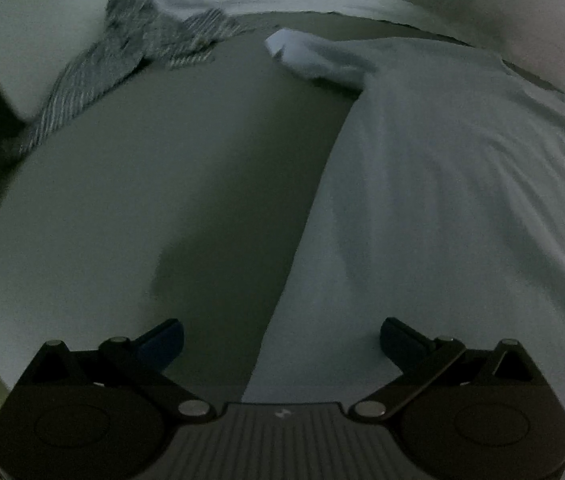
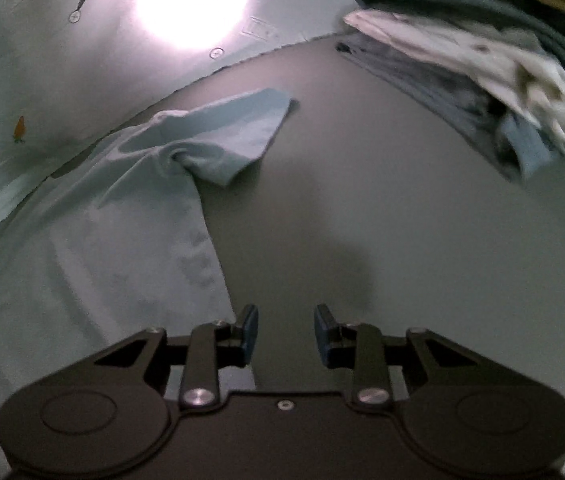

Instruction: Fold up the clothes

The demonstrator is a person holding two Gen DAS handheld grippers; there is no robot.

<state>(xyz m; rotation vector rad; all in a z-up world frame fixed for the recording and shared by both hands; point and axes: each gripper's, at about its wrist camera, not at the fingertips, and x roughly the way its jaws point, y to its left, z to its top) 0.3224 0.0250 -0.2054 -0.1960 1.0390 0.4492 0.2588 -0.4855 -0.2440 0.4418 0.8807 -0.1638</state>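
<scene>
So: grey table takes most of both views, and the pale blue shirt is spread flat on it, running from my near edge to the far edge where it meets the white wall. From the left wrist the shirt sits to the right of the gripper line, its left hem cutting diagonally toward the camera; from the right wrist it sits to the left, hem passing just beside the left finger. One sleeve is bunched and twisted over itself at the far end, its counterpart sleeve tip sticking out on the other side. Folded pile is off at far right, a striped cloth off at far left, both well apart from the shirt. Left gripper has jaws spread wide, nothing between them, hovering over the hem. Right gripper has jaws apart but narrower, also empty, over bare table just beside the hem. My read: the fold hasn't begun, I'm lining up on the bottom edge. To do it well I'd pinch both hem corners, one layer stack only, at even height, and flatten that twisted sleeve first or it'll lump the fold. Views are dim and blurred, so layer count at the hem is unclear.
</scene>
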